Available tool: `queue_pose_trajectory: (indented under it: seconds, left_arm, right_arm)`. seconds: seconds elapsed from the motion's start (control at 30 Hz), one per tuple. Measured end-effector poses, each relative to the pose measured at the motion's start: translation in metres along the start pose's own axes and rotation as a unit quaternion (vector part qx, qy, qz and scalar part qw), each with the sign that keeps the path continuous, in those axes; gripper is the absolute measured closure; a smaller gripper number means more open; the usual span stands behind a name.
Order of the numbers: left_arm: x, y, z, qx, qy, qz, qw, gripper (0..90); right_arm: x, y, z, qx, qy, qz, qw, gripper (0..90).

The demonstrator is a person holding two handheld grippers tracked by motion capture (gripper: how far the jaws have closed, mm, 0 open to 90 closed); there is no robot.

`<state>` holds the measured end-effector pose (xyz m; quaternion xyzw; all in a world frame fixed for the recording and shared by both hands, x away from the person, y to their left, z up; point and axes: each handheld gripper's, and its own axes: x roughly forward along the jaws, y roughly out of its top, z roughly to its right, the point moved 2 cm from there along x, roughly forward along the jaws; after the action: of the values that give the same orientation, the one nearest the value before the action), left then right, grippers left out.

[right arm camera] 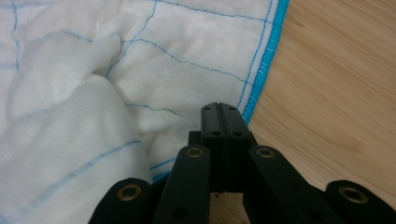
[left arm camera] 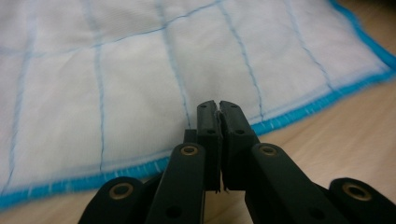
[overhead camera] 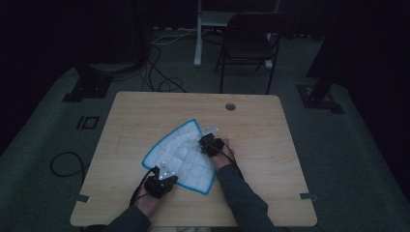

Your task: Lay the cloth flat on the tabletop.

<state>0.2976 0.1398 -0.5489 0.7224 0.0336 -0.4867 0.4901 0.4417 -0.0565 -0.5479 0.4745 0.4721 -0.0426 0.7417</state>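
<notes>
A: How do the left gripper [left arm camera: 218, 106] jaws stand?
B: Pressed together at the cloth's [left arm camera: 140, 79] blue hem; whether fabric sits between them, I can't tell

A: And the right gripper [right arm camera: 218, 108]?
B: Same: jaws closed tight at the hem, beside a raised fold

A: Where's the cloth?
B: Spread, rumpled, on the wooden table [overhead camera: 270, 125], toward the person's edge, between both hands

Dim room, dark walls. Grey carpet floor [overhead camera: 43, 145] with black cables [overhead camera: 159, 77] looping across it. Light wooden table [overhead camera: 145, 106] (round grommet hole [overhead camera: 230, 106] near far edge). Black folding chair [overhead camera: 247, 46] behind it, beside a white desk leg [overhead camera: 198, 38].
</notes>
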Motion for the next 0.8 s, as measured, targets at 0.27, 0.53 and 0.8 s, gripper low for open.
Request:
queue_pose_trajectory:
  seconds: [0.27,0.53,0.8]
  left_arm:
    - [-0.002,-0.002,-0.030,-0.004,0.045,-0.014,0.9989,88.8]
    - [0.001,0.002,-0.051,-0.004,0.080,-0.025,0.9964,89.1]
    - [0.007,0.009,-0.066,-0.016,0.103,-0.028,0.9942,86.9]
  right_arm:
    - [-0.008,-0.012,0.023,0.013,-0.021,-0.006,0.9997,90.0]
    - [-0.016,-0.024,0.045,0.027,-0.046,-0.015,0.9985,90.0]
    - [-0.024,-0.032,0.053,0.034,-0.052,-0.016,0.9979,86.8]
